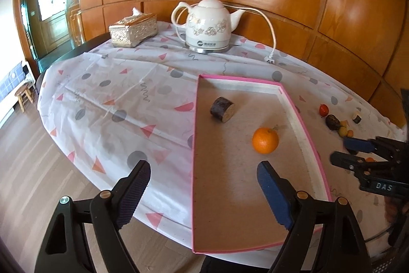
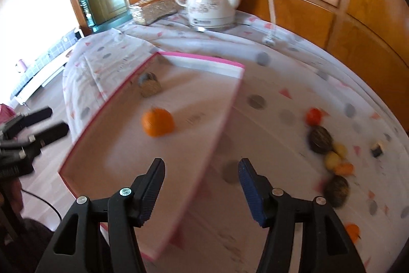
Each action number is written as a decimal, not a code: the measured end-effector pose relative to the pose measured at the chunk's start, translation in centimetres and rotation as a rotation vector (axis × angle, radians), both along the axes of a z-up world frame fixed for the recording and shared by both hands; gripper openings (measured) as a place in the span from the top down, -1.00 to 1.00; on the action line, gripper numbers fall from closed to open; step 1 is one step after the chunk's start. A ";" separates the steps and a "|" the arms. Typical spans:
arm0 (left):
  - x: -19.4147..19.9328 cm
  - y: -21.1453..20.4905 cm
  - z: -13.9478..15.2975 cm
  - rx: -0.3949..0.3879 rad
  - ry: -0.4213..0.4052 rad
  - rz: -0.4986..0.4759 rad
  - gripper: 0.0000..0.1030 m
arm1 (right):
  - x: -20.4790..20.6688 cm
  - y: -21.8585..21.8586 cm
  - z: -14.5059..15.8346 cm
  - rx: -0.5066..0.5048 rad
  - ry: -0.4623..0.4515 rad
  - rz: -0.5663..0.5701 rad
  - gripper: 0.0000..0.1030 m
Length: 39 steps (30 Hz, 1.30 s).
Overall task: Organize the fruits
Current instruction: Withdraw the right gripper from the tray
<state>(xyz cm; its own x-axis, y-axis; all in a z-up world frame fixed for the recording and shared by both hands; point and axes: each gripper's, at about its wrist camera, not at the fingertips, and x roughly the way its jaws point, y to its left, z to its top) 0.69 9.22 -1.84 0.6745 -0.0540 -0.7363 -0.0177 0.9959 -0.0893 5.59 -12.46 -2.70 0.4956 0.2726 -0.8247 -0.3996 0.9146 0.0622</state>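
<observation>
We see the orange point(image 1: 265, 140) and a dark cut log-shaped piece point(image 1: 222, 109) lying apart inside the pink-rimmed tray point(image 1: 194, 145) near the table's front edge. More small fruits point(image 2: 329, 145) lie scattered toward the table's right edge. Both our left gripper point(image 1: 204, 186) and right gripper point(image 2: 202, 183) have their jaws apart, holding nothing.

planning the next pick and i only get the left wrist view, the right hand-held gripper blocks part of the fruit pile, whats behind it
Observer: A second dark round fruit lies on the cloth at the near end of the pile, just past the yellow fruits and outside the pink tray.
Operator: ok and is that hand-held gripper carrying anything
Observer: No. In its own view the right hand-held gripper has its jaws open with nothing between them, over the tray's right edge.
</observation>
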 end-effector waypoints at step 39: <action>3.1 -11.6 1.8 0.056 -0.011 -0.296 -0.67 | -4.8 -31.2 2.8 -0.154 -0.027 -0.679 -0.18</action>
